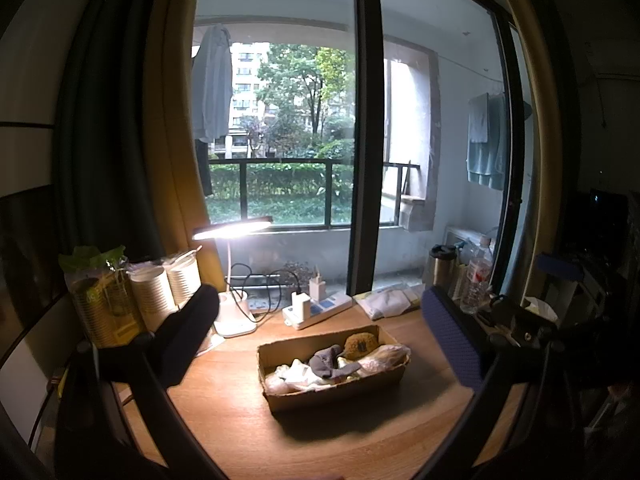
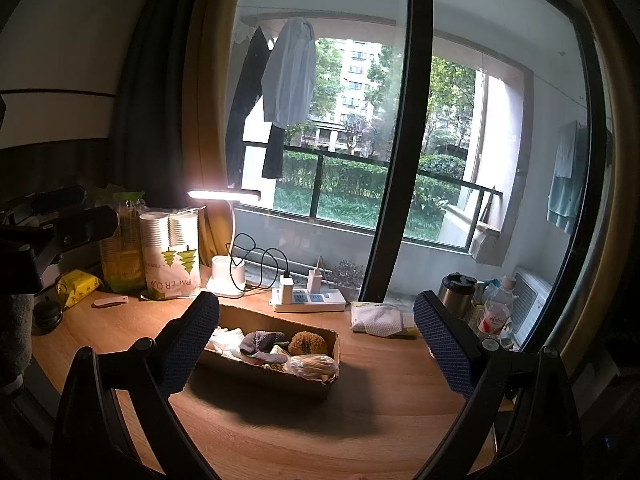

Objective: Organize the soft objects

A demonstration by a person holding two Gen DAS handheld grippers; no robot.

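Note:
A cardboard box [image 1: 344, 394] sits on the wooden desk [image 1: 248, 420] and holds soft things: a grey sock [image 1: 330, 362], a brown sponge [image 1: 360, 345], white cloths [image 1: 298, 372] and a plastic-wrapped bundle [image 1: 386, 356]. The box also shows in the right wrist view [image 2: 276, 376], with the grey sock [image 2: 262, 344] and the sponge [image 2: 307, 344] inside. My left gripper [image 1: 320, 320] is open and empty, held above and before the box. My right gripper [image 2: 316, 328] is open and empty, its left finger just in front of the box's left end.
A lit desk lamp [image 2: 226, 248], a power strip with chargers [image 2: 308, 298], packs of paper cups [image 2: 172, 256], a yellow packet [image 2: 78, 282], a white pouch [image 2: 380, 320], a flask [image 2: 456, 294] and a water bottle [image 2: 496, 308] ring the desk's back. A window lies behind.

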